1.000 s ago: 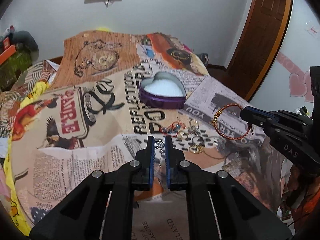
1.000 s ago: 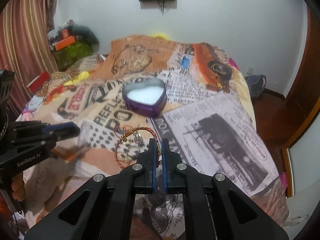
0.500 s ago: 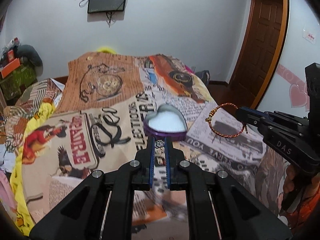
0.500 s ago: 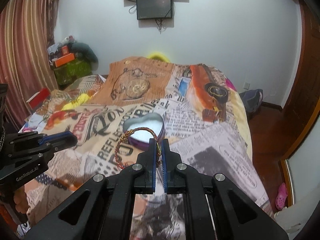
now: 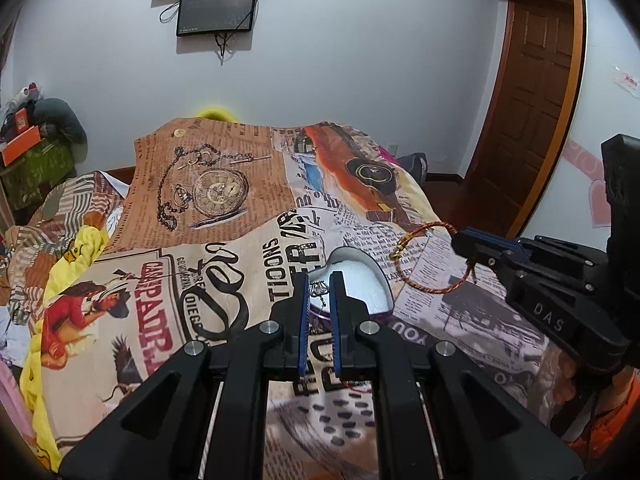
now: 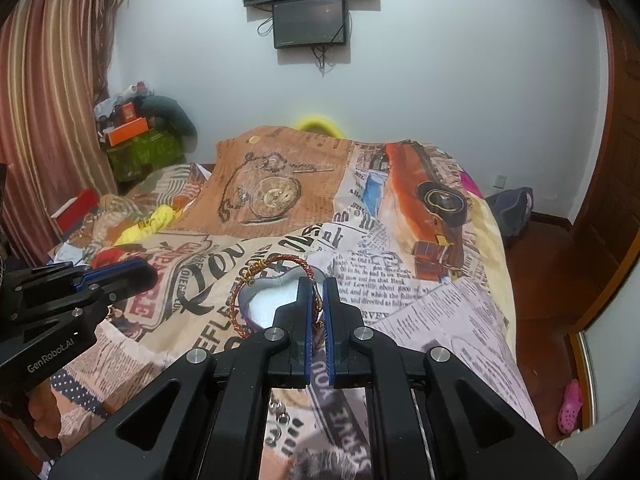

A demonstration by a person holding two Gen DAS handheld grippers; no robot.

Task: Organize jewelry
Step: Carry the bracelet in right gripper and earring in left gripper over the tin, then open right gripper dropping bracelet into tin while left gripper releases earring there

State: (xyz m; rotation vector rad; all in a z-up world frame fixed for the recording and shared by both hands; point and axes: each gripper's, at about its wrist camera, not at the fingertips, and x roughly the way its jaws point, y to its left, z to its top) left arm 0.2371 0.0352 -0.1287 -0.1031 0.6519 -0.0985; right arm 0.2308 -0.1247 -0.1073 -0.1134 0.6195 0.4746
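The bangle, a red-and-gold twisted cord ring, hangs in the air pinched at its right edge between the right gripper fingers, which are clamped on the cord. I'd judge it light and fairly stiff, since it keeps its round shape, though thin enough to twist or slip in so narrow a pinch; taking it at the rim, away from the gold knot, looks sensible. The ring stands roughly on edge, with its loop reaching left of the fingers and the knot at its upper left.

Just beyond and below those fingertips sits the heart tin, open, white inside.

The left gripper has its fingers drawn close on a small silvery charm, also held just short of the tin. It is too small to tell its shape.

All of this is above the printed bedspread.
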